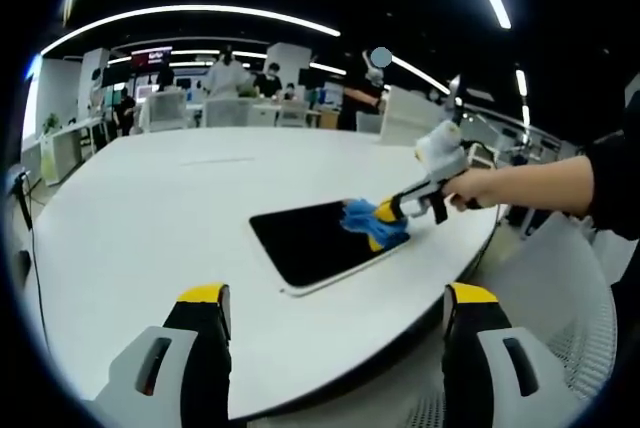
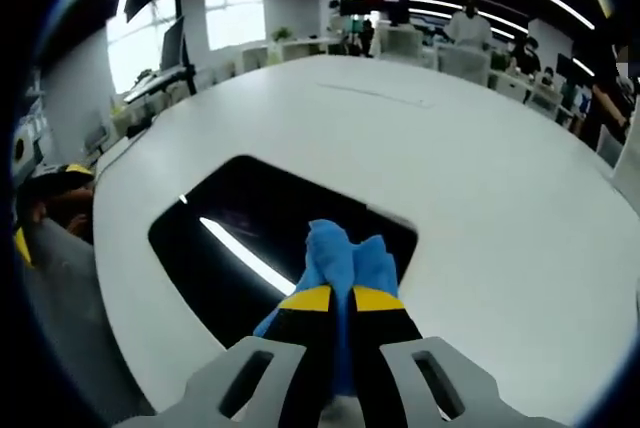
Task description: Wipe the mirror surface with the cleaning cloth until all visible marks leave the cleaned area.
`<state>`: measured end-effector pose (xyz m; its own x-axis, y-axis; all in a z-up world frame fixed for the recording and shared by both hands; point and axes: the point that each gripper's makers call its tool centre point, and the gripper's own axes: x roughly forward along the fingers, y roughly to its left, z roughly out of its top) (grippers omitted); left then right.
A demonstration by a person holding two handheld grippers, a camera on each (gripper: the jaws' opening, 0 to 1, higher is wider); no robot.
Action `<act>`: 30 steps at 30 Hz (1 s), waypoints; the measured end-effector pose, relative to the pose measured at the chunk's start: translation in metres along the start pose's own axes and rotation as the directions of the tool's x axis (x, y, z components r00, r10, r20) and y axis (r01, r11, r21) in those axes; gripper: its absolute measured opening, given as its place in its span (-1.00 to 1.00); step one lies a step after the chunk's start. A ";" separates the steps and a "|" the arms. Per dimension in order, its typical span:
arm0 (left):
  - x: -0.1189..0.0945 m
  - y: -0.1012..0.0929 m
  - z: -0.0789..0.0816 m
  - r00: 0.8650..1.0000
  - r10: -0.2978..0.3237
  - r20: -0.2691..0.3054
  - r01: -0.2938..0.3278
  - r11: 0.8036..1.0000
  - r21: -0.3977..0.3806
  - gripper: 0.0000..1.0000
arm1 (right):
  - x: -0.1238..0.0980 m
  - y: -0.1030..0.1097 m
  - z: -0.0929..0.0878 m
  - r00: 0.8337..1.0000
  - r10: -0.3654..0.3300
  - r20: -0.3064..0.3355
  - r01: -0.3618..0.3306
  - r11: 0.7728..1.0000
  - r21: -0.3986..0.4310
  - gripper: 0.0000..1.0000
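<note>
My right gripper (image 2: 341,300) clenches the blue cloth (image 2: 340,253), pressing it on the dark mirror (image 2: 215,233). My left gripper (image 1: 335,310) hangs released above the white table (image 1: 150,218).

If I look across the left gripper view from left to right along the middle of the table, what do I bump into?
Bare white table → dark mirror → blue cloth → right gripper pinching the cloth → the person's hand holding it → dark sleeve.
</note>
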<state>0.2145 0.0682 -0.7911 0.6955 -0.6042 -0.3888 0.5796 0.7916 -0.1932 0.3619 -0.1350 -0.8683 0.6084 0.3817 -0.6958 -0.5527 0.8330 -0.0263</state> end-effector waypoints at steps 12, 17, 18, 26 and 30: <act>0.000 0.000 0.000 1.000 0.002 0.002 -0.002 1.000 -0.001 0.75 | 0.015 -0.016 0.014 0.999 -0.037 0.011 0.037 0.999 0.027 -0.99; 0.000 0.001 0.001 1.000 0.006 0.005 -0.006 1.000 -0.001 0.75 | 0.020 -0.021 0.018 0.998 -0.055 0.016 0.054 0.998 0.035 -0.99; 0.000 0.001 0.001 1.000 0.005 0.004 -0.005 1.000 -0.001 0.75 | 0.020 -0.022 0.019 0.998 -0.056 0.017 0.056 0.998 0.037 -0.99; 0.000 0.001 0.001 1.000 0.002 0.004 -0.002 1.000 -0.001 0.75 | 0.025 -0.027 0.023 0.998 -0.065 0.023 0.064 0.997 0.034 -0.99; 0.000 0.001 0.001 1.000 0.000 0.003 0.000 1.000 0.002 0.75 | 0.027 -0.029 0.026 0.997 -0.069 0.021 0.068 0.997 0.033 -0.99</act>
<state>0.2156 0.0683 -0.7905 0.6970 -0.6045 -0.3857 0.5805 0.7915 -0.1914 0.4095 -0.1384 -0.8677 0.6571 0.3315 -0.6770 -0.4906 0.8699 -0.0502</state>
